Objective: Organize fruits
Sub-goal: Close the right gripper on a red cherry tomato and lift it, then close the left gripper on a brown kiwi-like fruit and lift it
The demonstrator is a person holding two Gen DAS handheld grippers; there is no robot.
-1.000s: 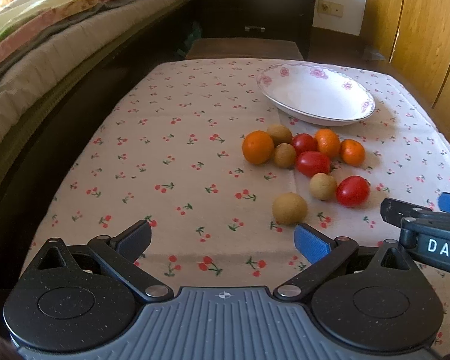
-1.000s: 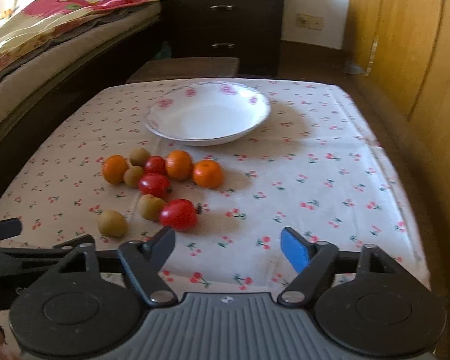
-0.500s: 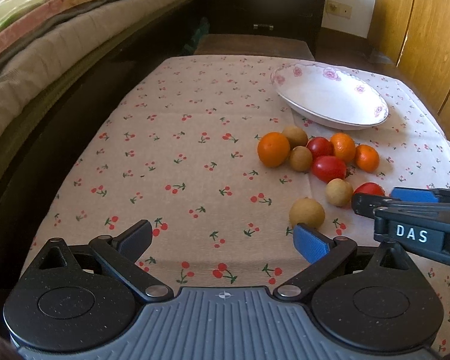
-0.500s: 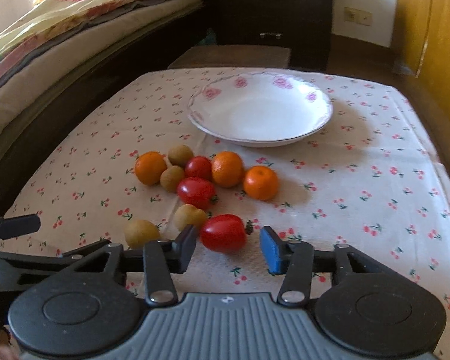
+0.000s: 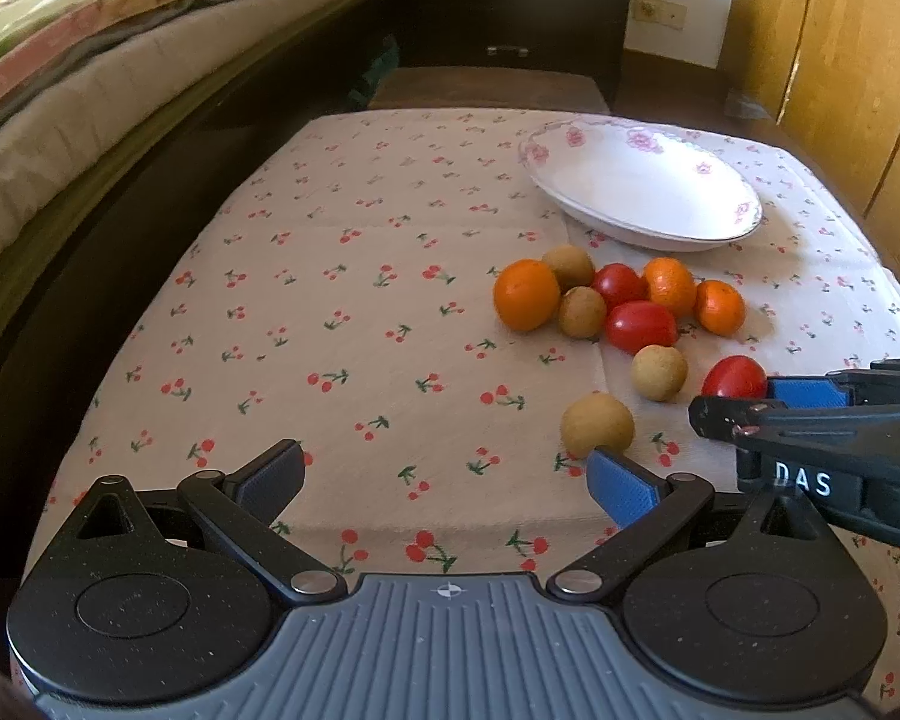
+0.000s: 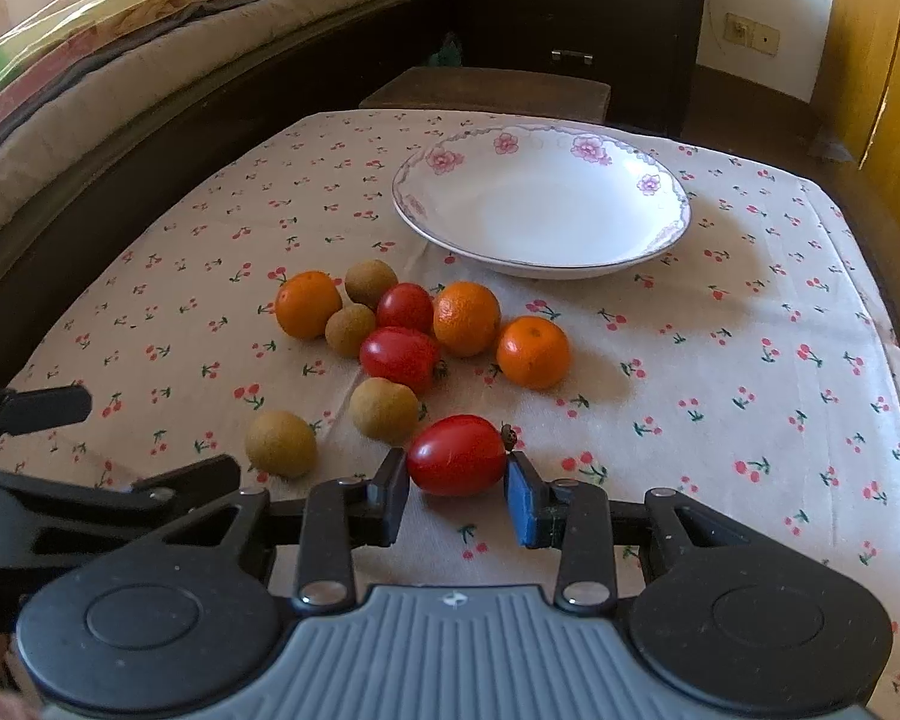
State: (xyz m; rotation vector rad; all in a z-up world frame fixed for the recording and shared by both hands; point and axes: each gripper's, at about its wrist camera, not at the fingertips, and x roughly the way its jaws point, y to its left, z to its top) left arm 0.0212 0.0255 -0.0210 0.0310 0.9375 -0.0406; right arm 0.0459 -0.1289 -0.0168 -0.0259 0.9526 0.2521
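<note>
Bowl (image 6: 540, 210): empty, no fruit moved.
Right hand-held gripper (image 6: 456, 489): just closing, pads touching nearest tomato (image 6: 457, 455).
Left hand-held gripper (image 5: 444, 480): wide, empty.

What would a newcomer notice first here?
Probably the right tool, its jaws just closed onto the nearest glossy red oval tomato at the front of the cherry-print tablecloth. Behind it sits a cluster of oranges, tomatoes and brown fruits, with the empty white floral-rimmed bowl beyond.
</note>
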